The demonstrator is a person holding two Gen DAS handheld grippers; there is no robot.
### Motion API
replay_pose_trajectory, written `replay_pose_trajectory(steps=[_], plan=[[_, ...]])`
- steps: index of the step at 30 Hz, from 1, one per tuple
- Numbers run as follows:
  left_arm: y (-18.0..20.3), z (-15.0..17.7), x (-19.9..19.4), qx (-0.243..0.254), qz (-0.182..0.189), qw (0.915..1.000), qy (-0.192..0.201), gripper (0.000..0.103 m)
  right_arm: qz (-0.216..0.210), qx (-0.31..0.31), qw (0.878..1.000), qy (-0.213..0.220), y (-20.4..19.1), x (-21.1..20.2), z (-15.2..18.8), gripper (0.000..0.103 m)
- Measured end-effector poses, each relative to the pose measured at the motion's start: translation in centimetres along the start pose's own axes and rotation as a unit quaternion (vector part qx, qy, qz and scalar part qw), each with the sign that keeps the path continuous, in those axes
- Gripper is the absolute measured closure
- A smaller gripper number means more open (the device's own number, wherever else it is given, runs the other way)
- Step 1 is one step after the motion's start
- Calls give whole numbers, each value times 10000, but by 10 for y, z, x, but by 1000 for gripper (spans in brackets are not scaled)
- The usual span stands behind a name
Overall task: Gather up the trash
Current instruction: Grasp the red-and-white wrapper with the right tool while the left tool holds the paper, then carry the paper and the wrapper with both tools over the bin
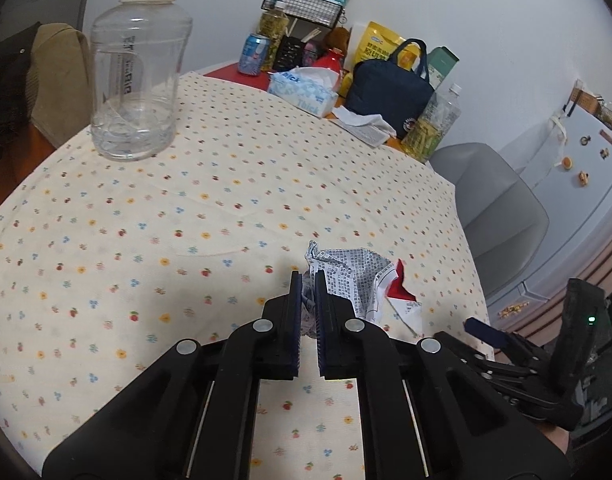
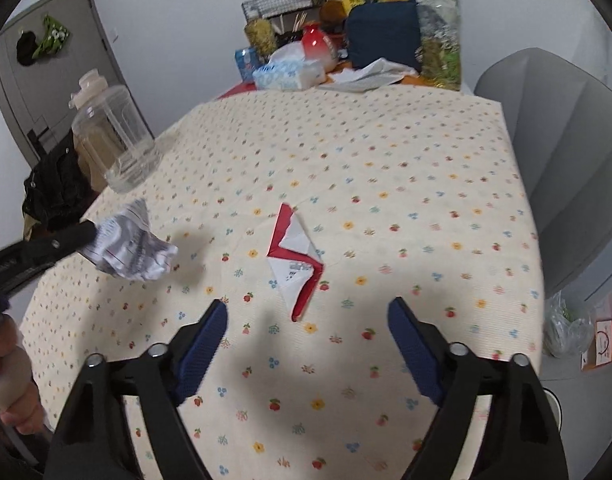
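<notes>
Left gripper [image 1: 309, 280] is clamped tight on the paper wad [image 2: 131, 246], holding it clear above the tablecloth [image 1: 225, 184], while the right gripper [image 2: 308, 314] hangs over the wrapper [image 2: 295, 260] with jaws wide and nothing between them. That red-and-white wrapper lies flat mid-table, just ahead of the blue pads [image 2: 406, 328], not touched. Lying flat, it looks tricky: best to come down steeply, straddle the raised fold, close only once both tips reach the cloth, and keep the wad well aside.
</notes>
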State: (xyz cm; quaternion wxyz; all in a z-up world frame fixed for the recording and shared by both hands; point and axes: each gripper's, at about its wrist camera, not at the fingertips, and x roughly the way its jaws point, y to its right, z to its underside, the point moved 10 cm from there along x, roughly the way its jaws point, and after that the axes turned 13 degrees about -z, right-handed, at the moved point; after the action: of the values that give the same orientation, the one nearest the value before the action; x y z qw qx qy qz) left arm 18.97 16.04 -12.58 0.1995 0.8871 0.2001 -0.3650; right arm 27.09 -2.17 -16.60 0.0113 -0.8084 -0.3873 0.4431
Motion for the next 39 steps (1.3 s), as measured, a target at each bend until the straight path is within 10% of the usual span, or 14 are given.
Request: replay_pose_trajectory(steps=[5,9,39], plan=[[-13,1,1,-74,-145,9999,-8,96,35,-144,9996,-240,-5,24,5,50],[-16,2,1,-104,-132,9999,-1,96,251,-368,9984,-357,-6,33,7,86],[141,14,-30,821,904,9925,118,96,672,539,9944,616,81,-122,43,87]])
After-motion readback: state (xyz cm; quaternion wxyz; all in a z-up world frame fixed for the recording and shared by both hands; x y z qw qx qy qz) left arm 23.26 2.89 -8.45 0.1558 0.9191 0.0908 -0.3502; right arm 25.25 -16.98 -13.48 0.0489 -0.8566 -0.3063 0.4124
